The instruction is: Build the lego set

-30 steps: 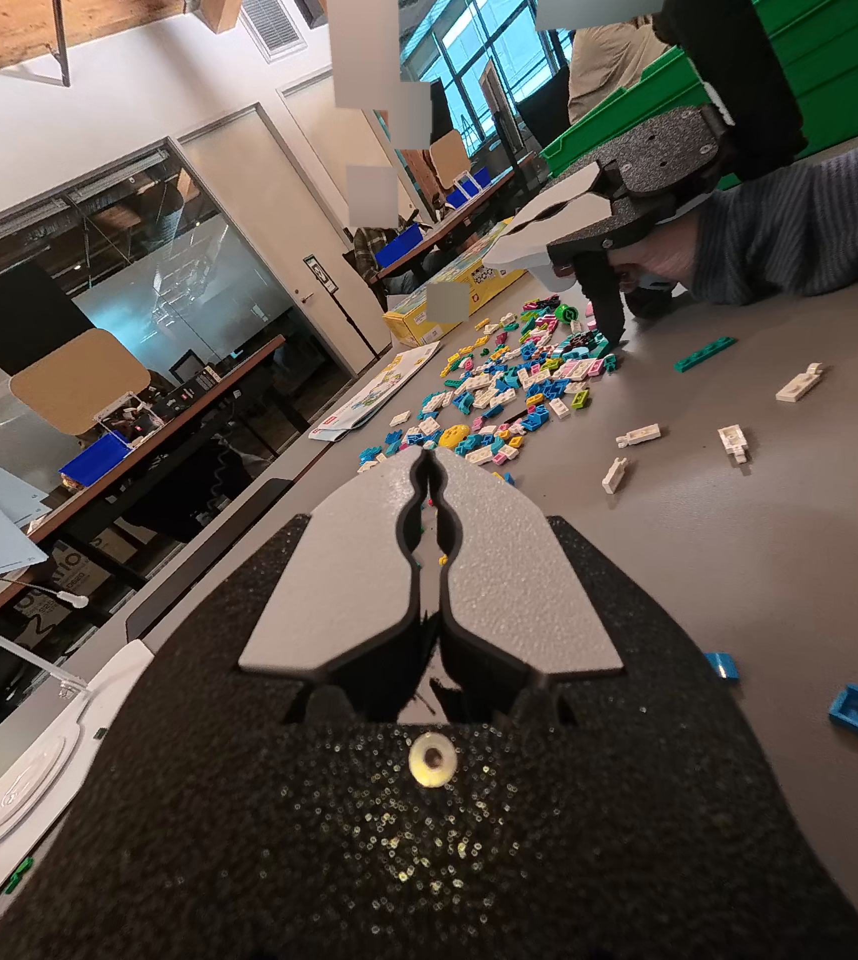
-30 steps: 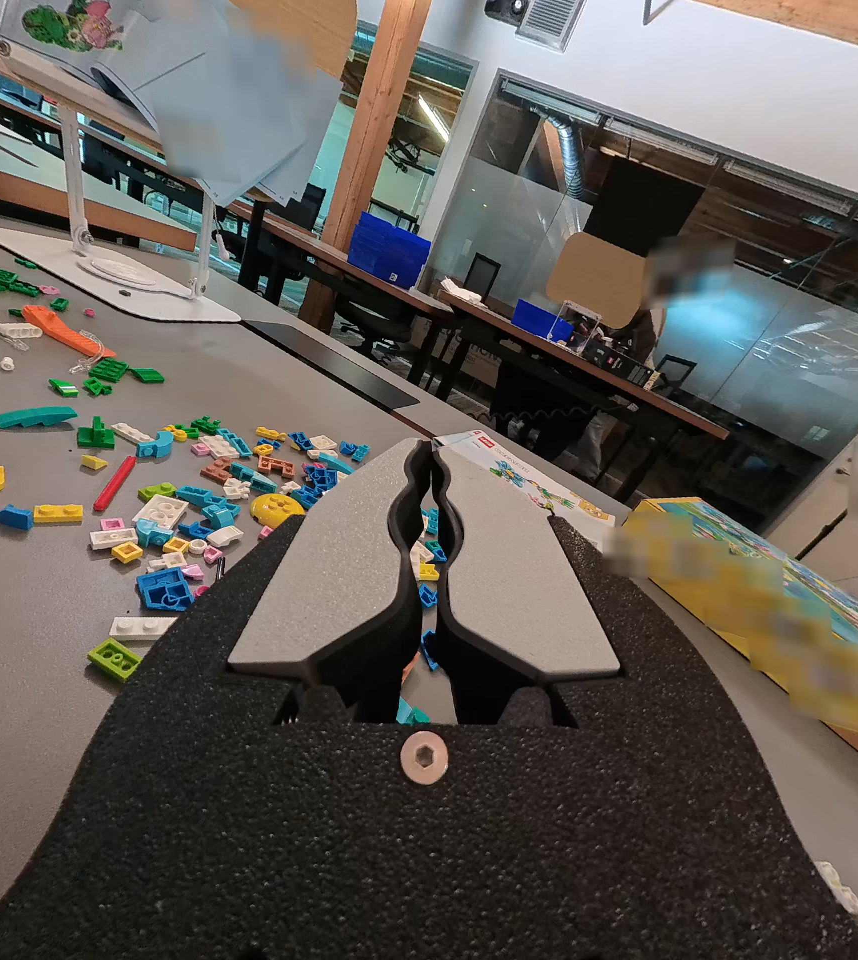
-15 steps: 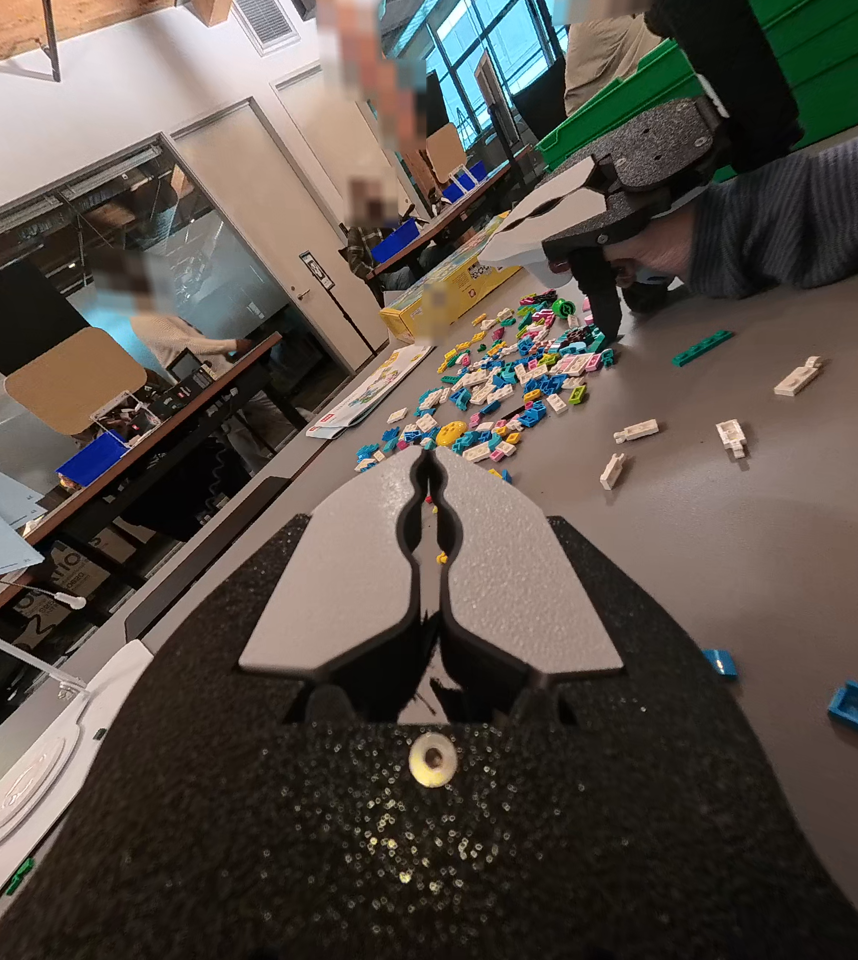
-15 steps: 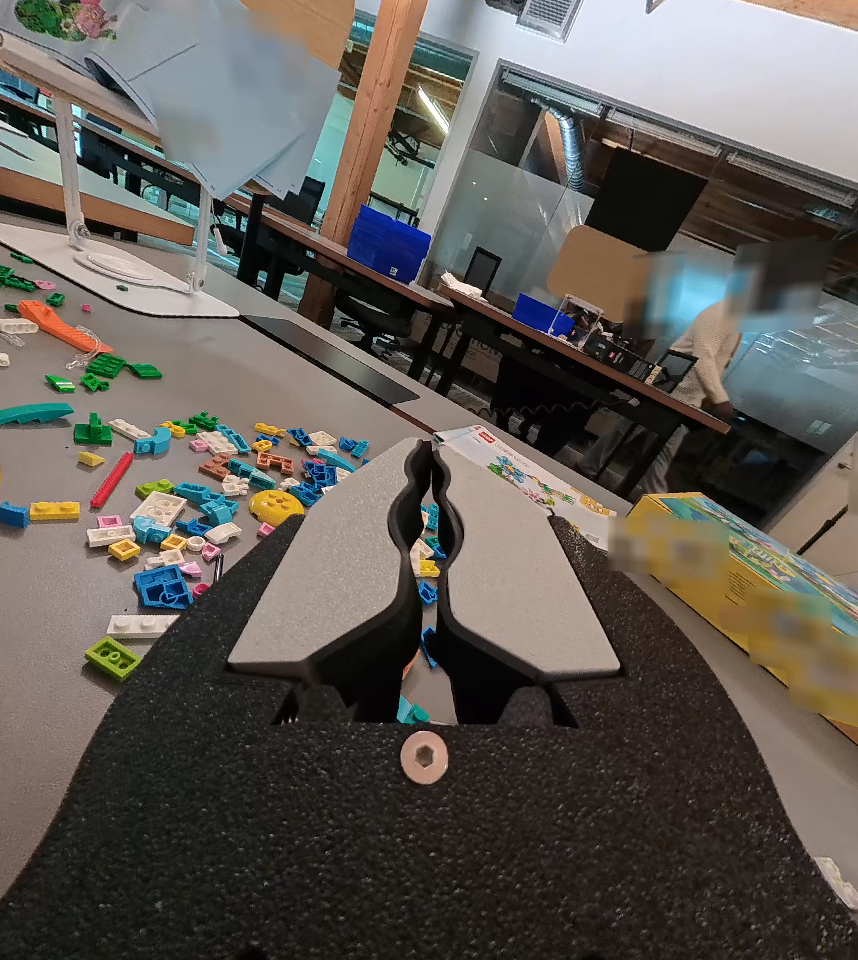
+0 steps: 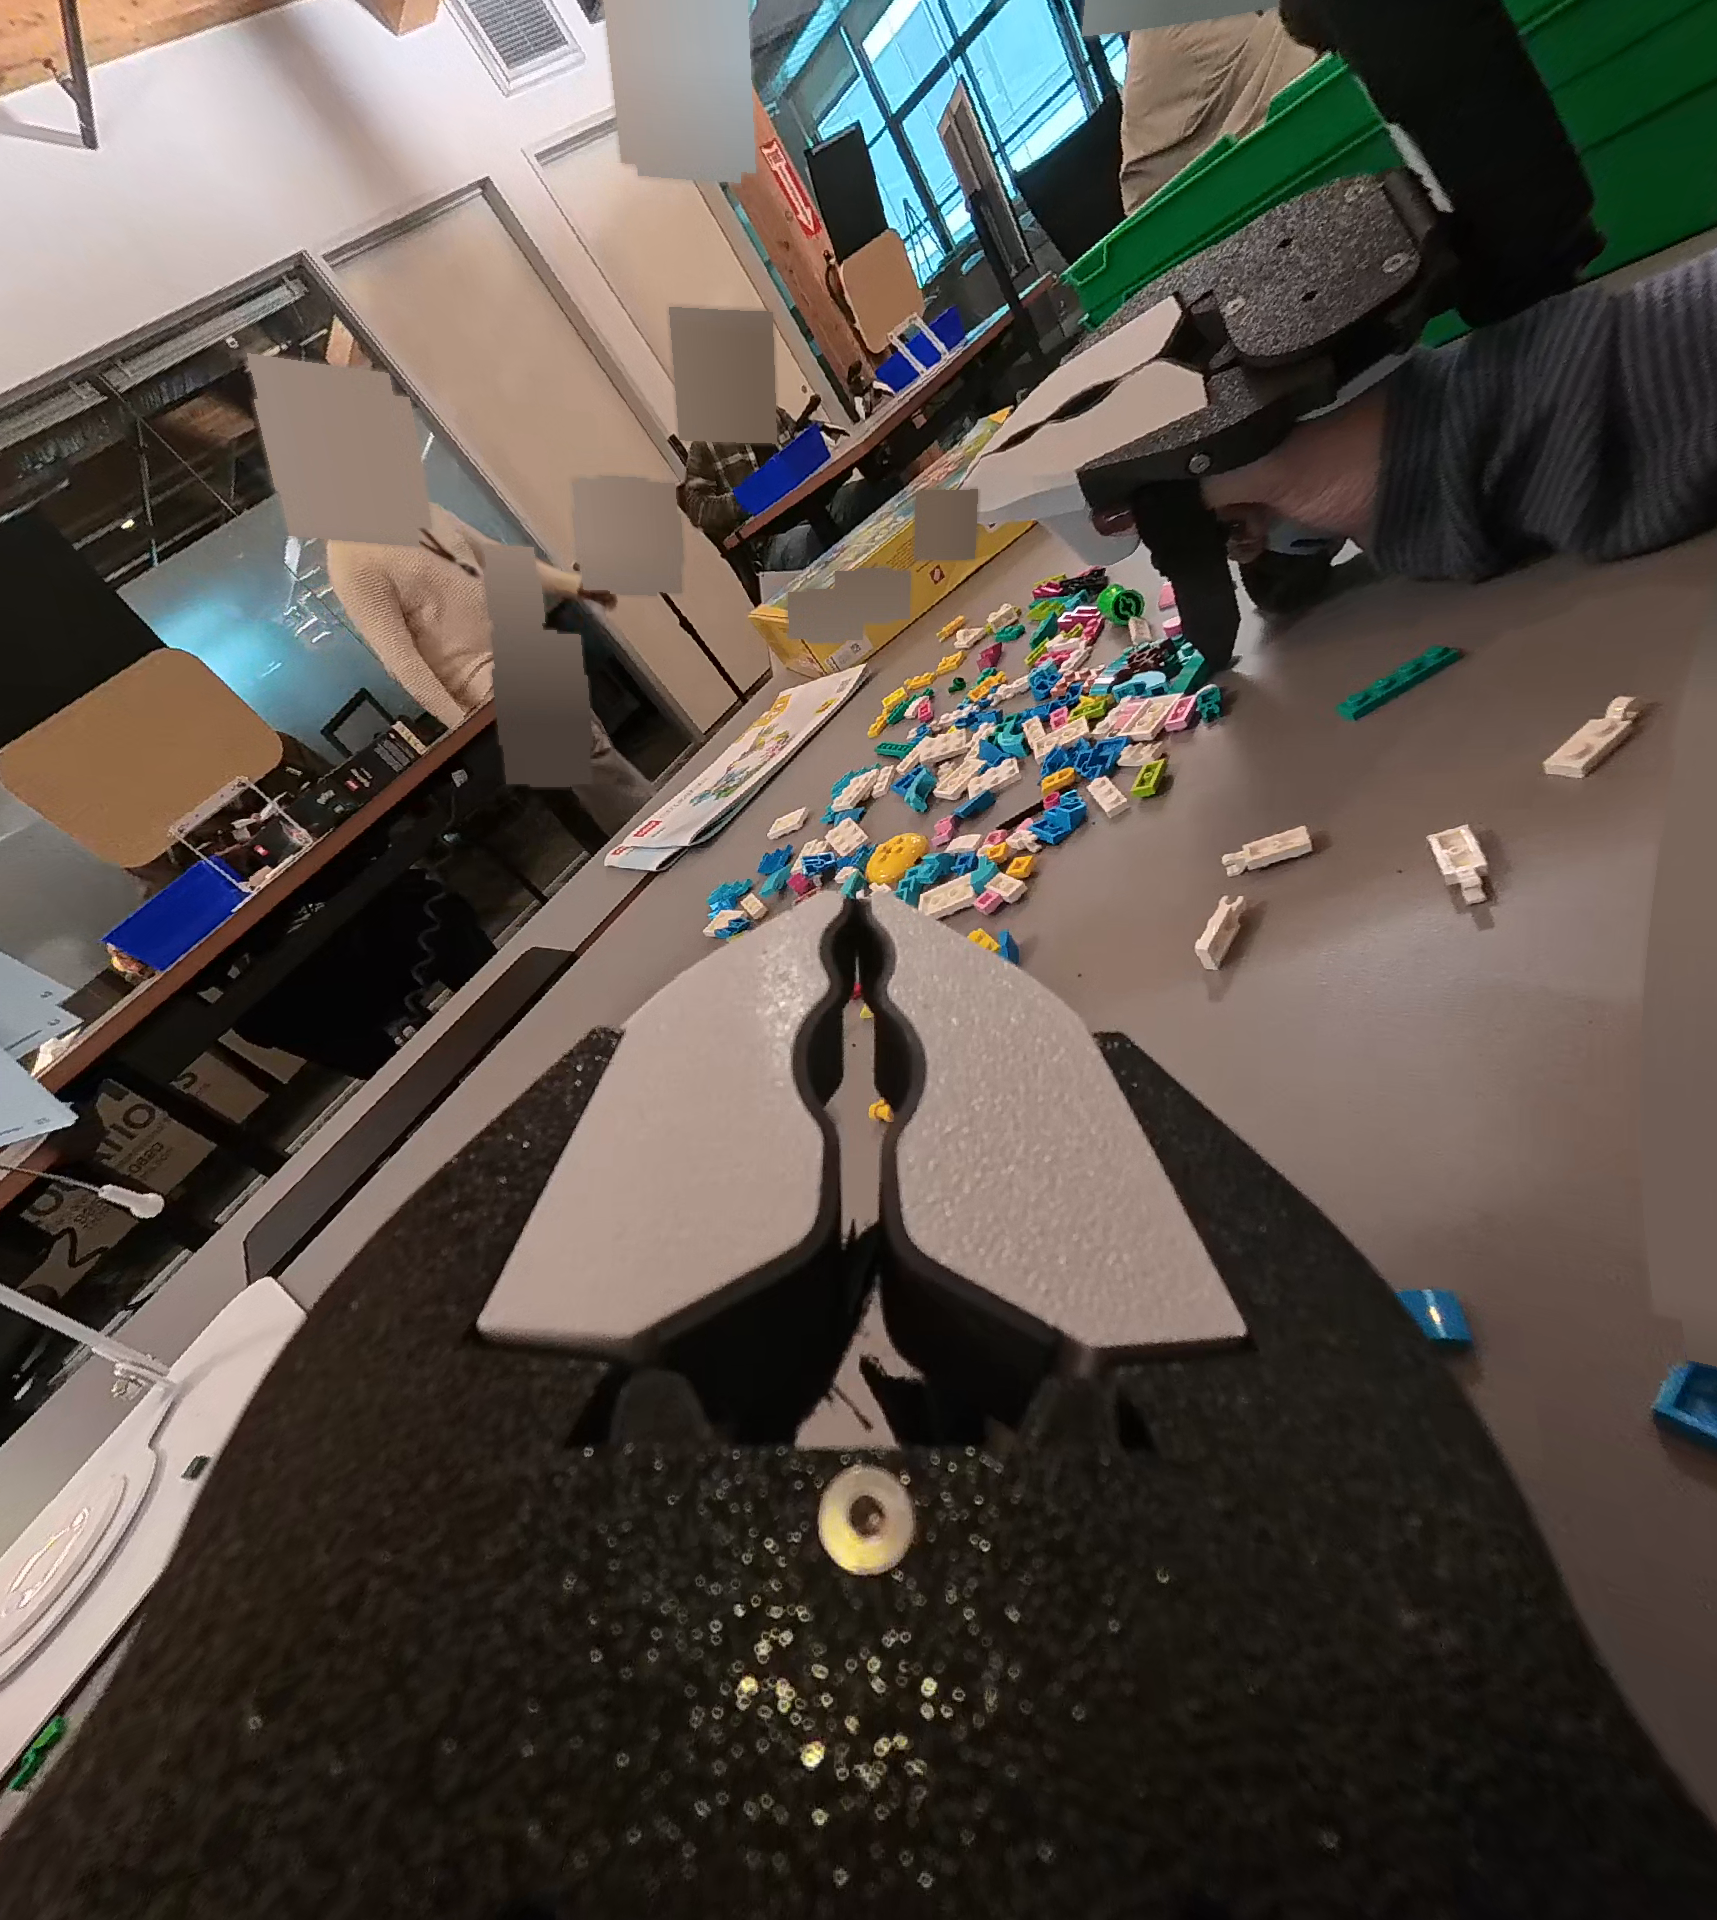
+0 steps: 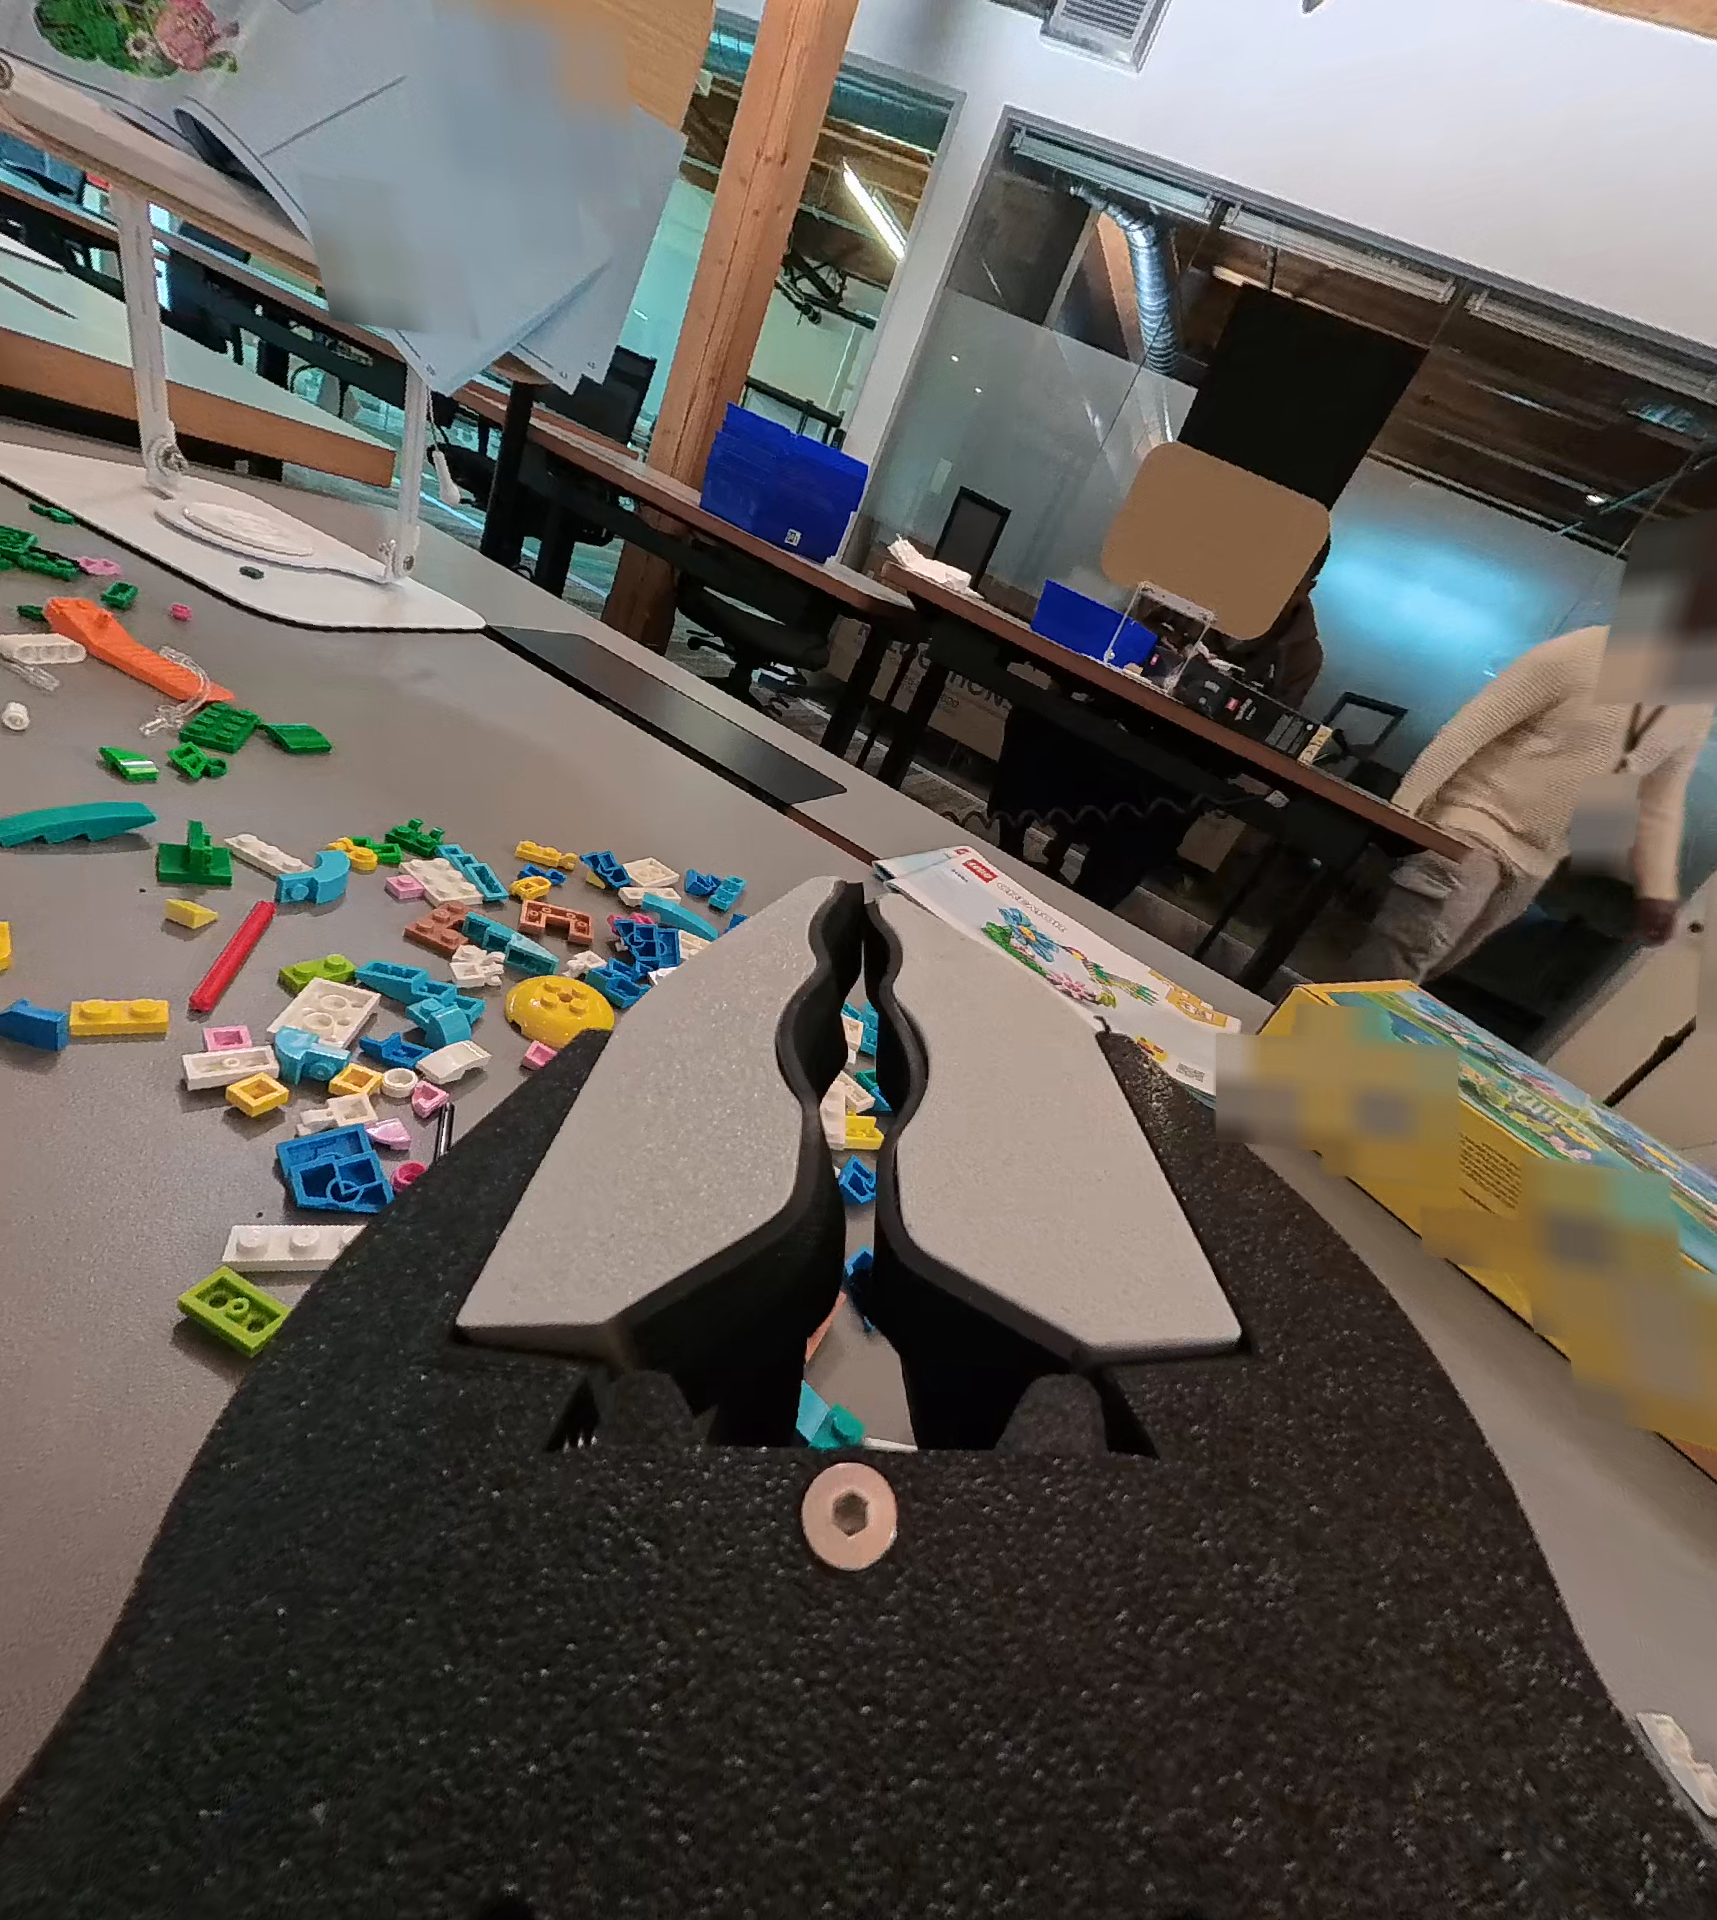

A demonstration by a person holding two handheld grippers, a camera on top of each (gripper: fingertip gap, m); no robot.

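Both grippers, left gripper (image 5: 859,920) and right gripper (image 6: 859,904), are clenched empty; the brick pile (image 5: 999,769) lies at twelve o'clock, nearer the right.

glossy plastic bricks (image 6: 329,1013) on a smooth matt table (image 6: 54,1247); grainy grey fingers (image 5: 729,1101).

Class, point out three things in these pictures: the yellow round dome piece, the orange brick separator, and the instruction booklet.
yellow round dome piece (image 6: 559,1006): right wrist view, studded top.
orange brick separator (image 6: 121,646): right wrist view, middle of its length.
instruction booklet (image 6: 1051,948): right wrist view, printed cover.
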